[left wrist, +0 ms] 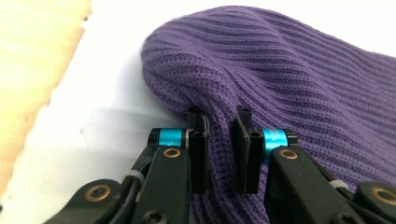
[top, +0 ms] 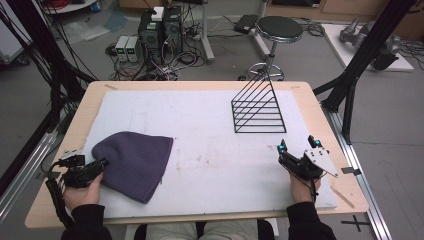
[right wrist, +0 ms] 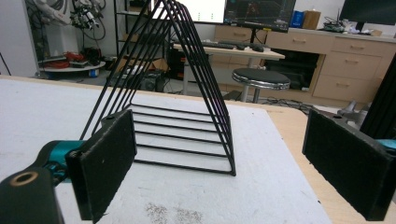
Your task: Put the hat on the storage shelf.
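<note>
Presently listed, tool first, then outward, all places given from the purple ribbed knit beanie (top: 134,163).

Item 1: left gripper (left wrist: 223,140), black two-jaw type with blue collars. Its jaws are pinched together on a raised fold of knit at the beanie's rounded crown end; the pads (left wrist: 200,154) press into the ribbing from both sides, so the cloth is gripped, not merely touched. In the high view this gripper (top: 102,163) sits at the beanie's left edge.

Item 2: the beanie itself. Lies flat on the white foam mat (top: 210,150), cuff end pointing away from the left gripper.

Item 3: right gripper (top: 298,144), well apart from the beanie, across the mat to its right. Jaws stand wide with nothing between the pads (right wrist: 107,163).

Item 4: black wire triangular rack (top: 259,107), beyond and to the right of the beanie, just ahead of the right gripper (the likely destination, though that is a guess).

Step in hand, as judged: the grasp on the beanie is made. The next move calls for a lift clear of the mat without the knit slipping from so small a pinch, with the free right gripper available to take the cuff end.
</note>
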Available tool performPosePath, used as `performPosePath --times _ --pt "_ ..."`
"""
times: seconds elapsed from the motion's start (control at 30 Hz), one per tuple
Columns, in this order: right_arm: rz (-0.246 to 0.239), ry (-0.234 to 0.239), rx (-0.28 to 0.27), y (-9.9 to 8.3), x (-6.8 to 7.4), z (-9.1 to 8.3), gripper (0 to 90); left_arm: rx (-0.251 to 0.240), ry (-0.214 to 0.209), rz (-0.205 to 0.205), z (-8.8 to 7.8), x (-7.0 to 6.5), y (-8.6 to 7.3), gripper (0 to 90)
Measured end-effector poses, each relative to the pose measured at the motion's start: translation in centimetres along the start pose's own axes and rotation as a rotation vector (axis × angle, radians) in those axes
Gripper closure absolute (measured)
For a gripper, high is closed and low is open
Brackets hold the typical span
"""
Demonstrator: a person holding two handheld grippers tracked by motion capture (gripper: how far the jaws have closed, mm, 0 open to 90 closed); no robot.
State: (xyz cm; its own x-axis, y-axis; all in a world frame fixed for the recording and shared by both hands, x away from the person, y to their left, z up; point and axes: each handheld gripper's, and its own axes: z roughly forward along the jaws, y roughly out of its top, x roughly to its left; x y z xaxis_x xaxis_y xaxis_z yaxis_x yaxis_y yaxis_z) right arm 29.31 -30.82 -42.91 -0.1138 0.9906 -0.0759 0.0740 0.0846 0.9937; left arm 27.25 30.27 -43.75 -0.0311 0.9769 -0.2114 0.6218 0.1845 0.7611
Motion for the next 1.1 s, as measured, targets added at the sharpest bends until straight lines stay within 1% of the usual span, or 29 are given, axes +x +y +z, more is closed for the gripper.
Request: performPosePath --times 0.07,0.1,0.13,0.17,0.2,0.27,0.3,0.37,0.43,0.53,0.63,0.7,0.73,0.77,0.8,0.83,0.87,0.9,0.93,0.97,1.0,1.03,1.07,1.1 --pt "0.000 0.000 -0.001 0.0 0.0 0.0 9.0 -0.020 -0.006 0.012 -0.3 -0.2 0.2 78.8" --pt "-0.002 -0.001 -0.003 0.0 0.0 0.0 9.0 -0.026 -0.018 0.010 -0.4 -0.3 0.3 78.9" --pt "0.000 0.001 -0.002 0.0 0.0 0.0 9.0 -0.030 -0.026 0.031 -0.6 -0.6 0.5 79.1" --pt "0.001 0.001 0.000 0.0 0.0 0.0 9.0 -0.034 -0.022 0.065 -0.7 -0.9 0.7 79.1" --pt "-0.001 0.001 -0.002 0.0 0.0 0.0 9.0 -0.052 -0.031 0.088 -0.9 -1.2 0.9 79.1" --pt "-0.002 0.000 0.000 0.0 0.0 0.0 9.0 -0.078 -0.051 0.117 -1.3 -1.7 1.3 79.1" --pt "-0.002 0.001 0.000 0.0 0.0 0.0 9.0 -0.100 -0.062 0.142 -1.5 -2.0 1.6 79.0" --pt "0.001 -0.001 0.000 0.0 0.0 0.1 9.0 -0.127 -0.076 0.193 -2.0 -2.8 2.1 79.0" --pt "0.004 -0.002 0.003 0.0 0.0 0.1 9.0 -0.167 -0.083 0.258 -2.6 -3.8 2.5 78.8" --pt "0.005 0.002 -0.004 0.0 0.0 0.1 9.0 -0.207 -0.090 0.345 -3.4 -5.5 3.2 78.8" --pt "0.006 0.006 -0.015 0.0 0.0 0.0 9.1 -0.259 -0.120 0.404 -3.8 -6.9 3.8 78.8" --pt "0.008 0.009 -0.016 0.0 0.0 0.0 9.1 -0.283 -0.126 0.450 -3.8 -7.9 4.2 78.8" --pt "0.012 0.011 -0.014 0.0 0.0 -0.1 9.1 -0.283 -0.126 0.450 -3.8 -7.9 4.2 78.8" --pt "0.008 0.011 -0.016 0.0 0.0 0.0 9.0 -0.311 -0.128 0.503 -4.0 -8.8 4.6 78.8" --pt "0.009 0.012 -0.017 0.0 0.0 0.0 9.1 -0.326 -0.127 0.528 -4.1 -9.2 4.8 78.8" --pt "0.009 0.013 -0.016 0.0 0.0 0.0 9.1 -0.326 -0.127 0.528 -4.1 -9.2 4.8 78.8" --pt "0.008 0.013 -0.017 0.0 0.0 0.0 9.1 -0.349 -0.138 0.555 -4.5 -9.9 5.3 78.7" --pt "0.008 0.013 -0.016 0.0 -0.1 0.0 9.1 -0.357 -0.144 0.571 -4.6 -10.2 5.6 78.7" --pt "0.011 0.014 -0.017 0.0 0.0 0.0 9.1 -0.357 -0.144 0.571 -4.6 -10.2 5.6 78.7" --pt "0.012 0.015 -0.017 0.0 -0.1 0.0 9.1 -0.372 -0.152 0.600 -4.9 -10.8 6.1 78.7" --pt "0.013 0.016 -0.017 0.0 -0.1 -0.1 9.1 -0.372 -0.152 0.600 -4.9 -10.8 6.1 78.7" --pt "0.012 0.018 -0.019 0.0 -0.1 -0.1 9.1 -0.381 -0.164 0.610 -5.1 -11.1 6.3 78.7" --pt "0.018 0.017 -0.021 0.1 -0.1 -0.1 9.1 -0.409 -0.184 0.633 -5.3 -11.7 6.8 78.7" --pt "0.017 0.018 -0.022 0.1 -0.1 -0.1 9.1 -0.421 -0.202 0.638 -5.4 -11.9 6.9 78.7"
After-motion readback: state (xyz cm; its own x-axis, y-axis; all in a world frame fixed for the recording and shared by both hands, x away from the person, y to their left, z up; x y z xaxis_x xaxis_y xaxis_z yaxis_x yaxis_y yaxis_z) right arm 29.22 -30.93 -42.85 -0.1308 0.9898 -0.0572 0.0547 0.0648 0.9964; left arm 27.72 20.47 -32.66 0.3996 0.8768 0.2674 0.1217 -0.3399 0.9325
